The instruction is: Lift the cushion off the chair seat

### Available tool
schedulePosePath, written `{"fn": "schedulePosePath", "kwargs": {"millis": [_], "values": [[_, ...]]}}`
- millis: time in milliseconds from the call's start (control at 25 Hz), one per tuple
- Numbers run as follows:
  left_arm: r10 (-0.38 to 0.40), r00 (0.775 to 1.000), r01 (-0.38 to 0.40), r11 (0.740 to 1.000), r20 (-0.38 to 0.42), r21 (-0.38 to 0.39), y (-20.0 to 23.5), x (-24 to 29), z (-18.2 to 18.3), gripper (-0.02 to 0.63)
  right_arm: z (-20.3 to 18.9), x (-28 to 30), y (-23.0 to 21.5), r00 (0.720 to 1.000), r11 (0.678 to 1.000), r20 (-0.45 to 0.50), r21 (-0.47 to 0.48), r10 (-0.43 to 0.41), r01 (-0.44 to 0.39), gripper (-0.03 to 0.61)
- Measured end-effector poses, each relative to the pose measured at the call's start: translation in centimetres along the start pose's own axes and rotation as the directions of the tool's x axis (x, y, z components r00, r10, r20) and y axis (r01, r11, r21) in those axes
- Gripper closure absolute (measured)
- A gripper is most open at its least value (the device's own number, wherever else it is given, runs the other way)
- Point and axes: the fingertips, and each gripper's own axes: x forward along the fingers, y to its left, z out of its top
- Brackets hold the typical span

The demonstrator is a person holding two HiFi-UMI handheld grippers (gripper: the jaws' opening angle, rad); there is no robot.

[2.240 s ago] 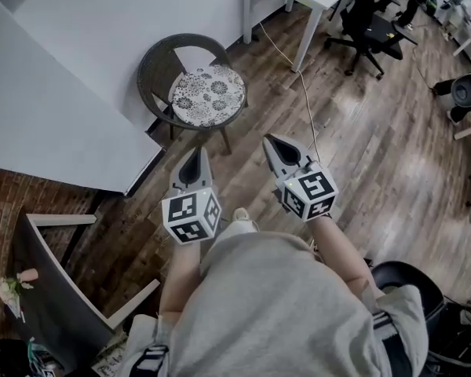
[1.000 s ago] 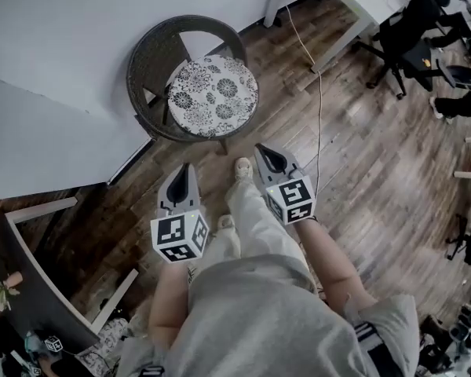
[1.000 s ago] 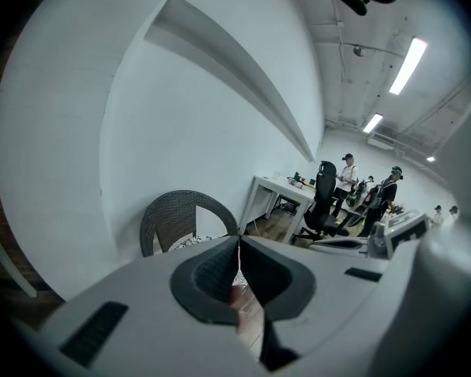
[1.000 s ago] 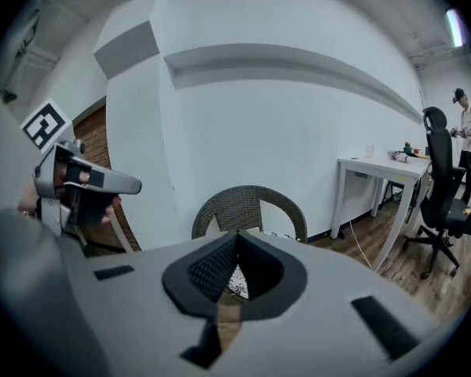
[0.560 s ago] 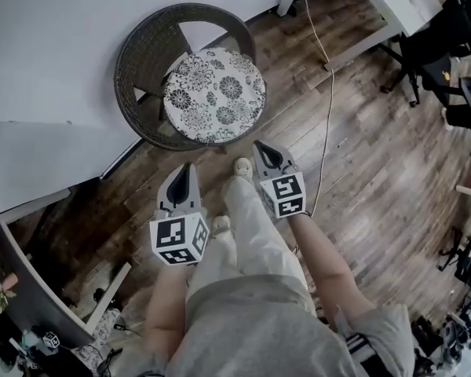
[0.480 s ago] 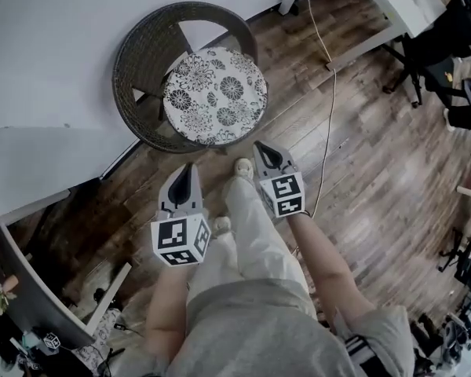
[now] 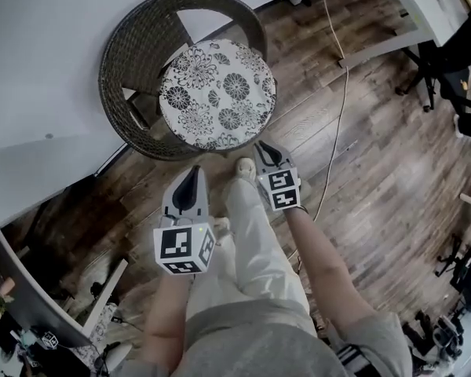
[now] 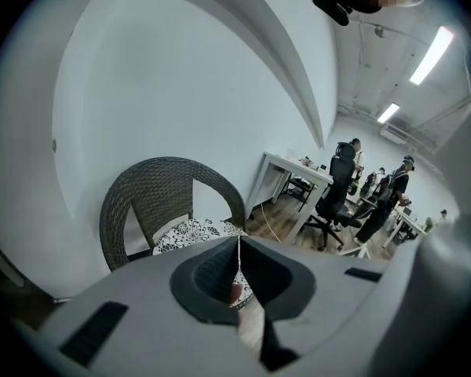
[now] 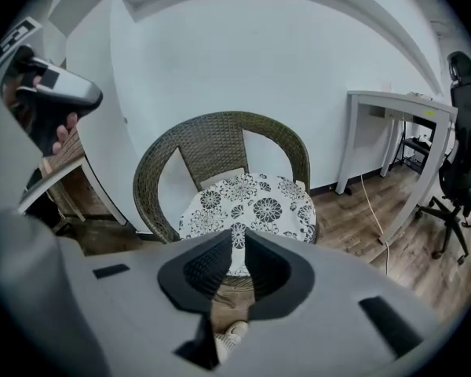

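Now, right tool (image 7: 261, 145) just opening, left tool (image 7: 196, 170) closed, both empty

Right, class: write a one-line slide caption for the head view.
Floral cushion lies on the wicker chair; left gripper and right gripper hover short of it, the right's jaws just opening, empty.

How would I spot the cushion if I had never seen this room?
Find the big white wall; a round, dark wicker chair stands against it. The cushion lies on the chair's seat: round, white, covered in black flowers, the only flowery thing nearby.
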Motion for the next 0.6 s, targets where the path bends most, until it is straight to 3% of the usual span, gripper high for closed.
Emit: {"fn": "schedulePosePath", "kwargs": {"millis": [600], "values": [[0.003,0.998,-0.004,1.0,-0.069,-0.021,0.3,4.5,-3.8,0.604,-7.2,8.7,-2.5,0.985,0.999,-0.167,-0.014,0.038,-0.041,0.406]]}}
